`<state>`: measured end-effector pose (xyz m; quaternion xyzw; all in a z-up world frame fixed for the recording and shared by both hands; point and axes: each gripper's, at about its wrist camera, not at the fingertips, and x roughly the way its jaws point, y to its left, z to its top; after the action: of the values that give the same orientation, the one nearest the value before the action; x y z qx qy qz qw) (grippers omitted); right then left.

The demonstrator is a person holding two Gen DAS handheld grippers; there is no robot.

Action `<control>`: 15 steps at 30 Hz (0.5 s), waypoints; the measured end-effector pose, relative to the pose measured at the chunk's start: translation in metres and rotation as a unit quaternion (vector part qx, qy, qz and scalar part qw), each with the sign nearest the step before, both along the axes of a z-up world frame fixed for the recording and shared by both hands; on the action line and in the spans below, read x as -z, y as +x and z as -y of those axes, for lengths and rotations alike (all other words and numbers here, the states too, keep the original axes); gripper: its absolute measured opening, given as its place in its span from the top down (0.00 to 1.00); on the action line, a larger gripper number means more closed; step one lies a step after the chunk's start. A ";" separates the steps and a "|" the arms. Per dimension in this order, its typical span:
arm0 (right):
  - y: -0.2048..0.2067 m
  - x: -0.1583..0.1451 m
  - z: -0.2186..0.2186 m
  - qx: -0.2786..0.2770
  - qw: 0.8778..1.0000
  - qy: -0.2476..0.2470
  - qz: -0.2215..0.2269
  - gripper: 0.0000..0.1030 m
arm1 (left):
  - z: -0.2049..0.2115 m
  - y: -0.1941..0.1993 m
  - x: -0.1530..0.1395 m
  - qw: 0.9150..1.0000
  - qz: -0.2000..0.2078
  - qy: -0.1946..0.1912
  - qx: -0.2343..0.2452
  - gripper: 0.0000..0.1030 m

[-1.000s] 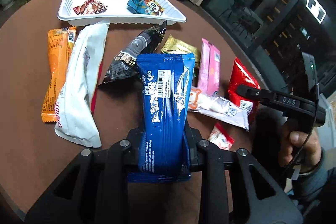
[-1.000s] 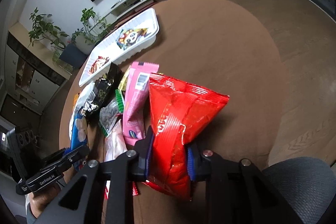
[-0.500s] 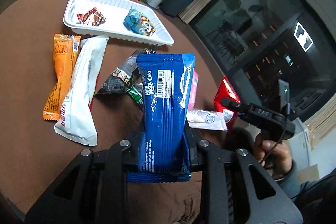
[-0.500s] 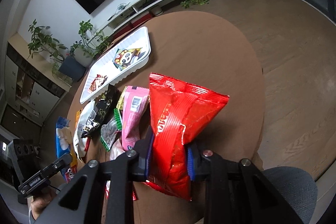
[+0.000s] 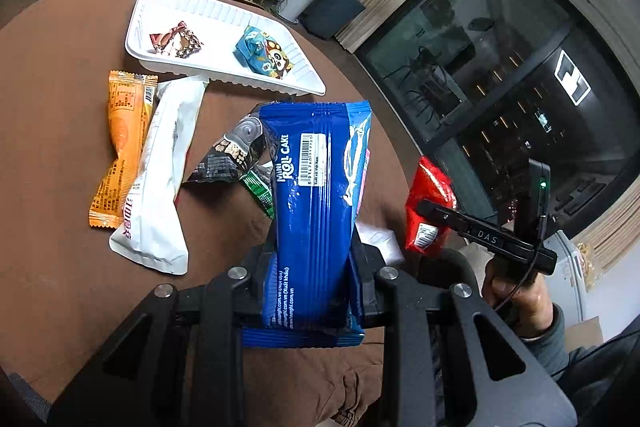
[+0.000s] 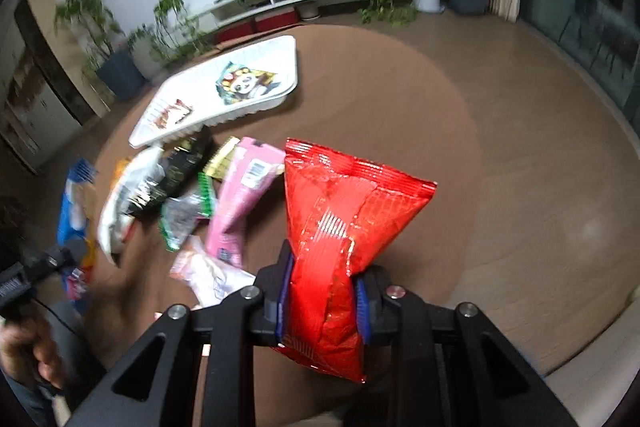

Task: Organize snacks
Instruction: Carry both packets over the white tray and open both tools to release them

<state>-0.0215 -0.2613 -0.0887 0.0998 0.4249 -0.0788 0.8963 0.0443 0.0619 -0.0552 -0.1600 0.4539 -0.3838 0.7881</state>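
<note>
Two snack packs are being held off the round brown table (image 5: 48, 155), one in each claw. The left gripper (image 5: 314, 267) is clamping a blue roll-cake pack (image 5: 316, 203) near its lower end, so the pack is standing upright between the jaws above the pile. The right gripper (image 6: 322, 301) is pinching a red snack bag (image 6: 340, 227) at its narrow waist, the wide sealed end fanning upward.

Below them, loose snacks are lying together on the table: an orange bar (image 5: 122, 143), a white pouch (image 5: 162, 179) touching it, a black packet (image 5: 230, 157), a green-edged packet (image 6: 182, 213) and a pink pack (image 6: 240, 203).

Beyond the pile a white tray (image 5: 168, 3) is sitting on the table, holding a brown candy wrapper (image 5: 174, 41) and a panda-print packet (image 5: 262, 53), apart from each other.
</note>
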 end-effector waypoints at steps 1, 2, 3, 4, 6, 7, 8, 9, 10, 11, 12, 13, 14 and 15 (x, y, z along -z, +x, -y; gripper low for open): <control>-0.001 -0.001 0.001 0.002 1.000 -0.007 -0.001 0.73 | 0.000 -0.001 0.000 1.000 0.000 -0.001 0.000 0.76; -0.001 -0.001 0.004 0.003 1.000 -0.005 -0.003 0.73 | 0.000 -0.002 0.000 1.000 0.000 -0.001 0.000 0.76; -0.001 0.000 0.006 0.003 1.000 0.003 -0.004 0.73 | 0.000 -0.002 0.000 1.000 0.000 -0.002 0.000 0.76; -0.002 0.001 0.010 0.005 1.000 0.013 -0.004 0.73 | -0.001 -0.001 -0.001 1.000 0.001 -0.003 0.000 0.76; -0.001 0.002 0.015 0.005 0.999 0.031 -0.003 0.73 | -0.002 -0.001 -0.004 1.000 0.002 -0.008 0.001 0.76; 0.000 0.001 0.019 0.008 0.999 0.040 -0.001 0.73 | -0.004 0.000 -0.006 1.000 0.003 -0.010 -0.001 0.76; 0.001 0.000 0.024 0.010 0.999 0.049 0.001 0.73 | -0.006 0.002 -0.009 1.000 0.004 -0.012 -0.003 0.76; 0.003 -0.002 0.028 0.012 0.998 0.059 0.004 0.73 | -0.009 0.005 -0.013 1.000 0.006 -0.016 -0.005 0.76; 0.006 -0.005 0.035 0.014 0.997 0.075 0.008 0.73 | -0.013 0.008 -0.016 1.000 0.007 -0.019 -0.007 0.76; 0.009 -0.010 0.039 0.016 0.996 0.082 0.013 0.73 | -0.016 0.012 -0.020 1.000 0.009 -0.022 -0.010 0.76; 0.013 -0.016 0.044 0.019 0.996 0.081 0.020 0.73 | -0.021 0.019 -0.026 1.000 0.014 -0.023 -0.014 0.76; 0.017 -0.024 0.049 0.020 0.996 0.079 0.029 0.73 | -0.024 0.023 -0.030 0.999 0.019 -0.022 -0.017 0.76; 0.022 -0.032 0.053 0.020 0.996 0.080 0.038 0.73 | -0.027 0.030 -0.037 0.999 0.025 -0.018 -0.022 0.76; 0.028 -0.041 0.057 0.020 0.995 0.084 0.047 0.73 | -0.031 0.038 -0.043 0.999 0.031 -0.016 -0.026 0.76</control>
<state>0.0061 -0.3179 -0.0479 0.1870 0.3850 -0.0555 0.9021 0.0826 0.0926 -0.0121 -0.1724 0.4186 -0.3752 0.8089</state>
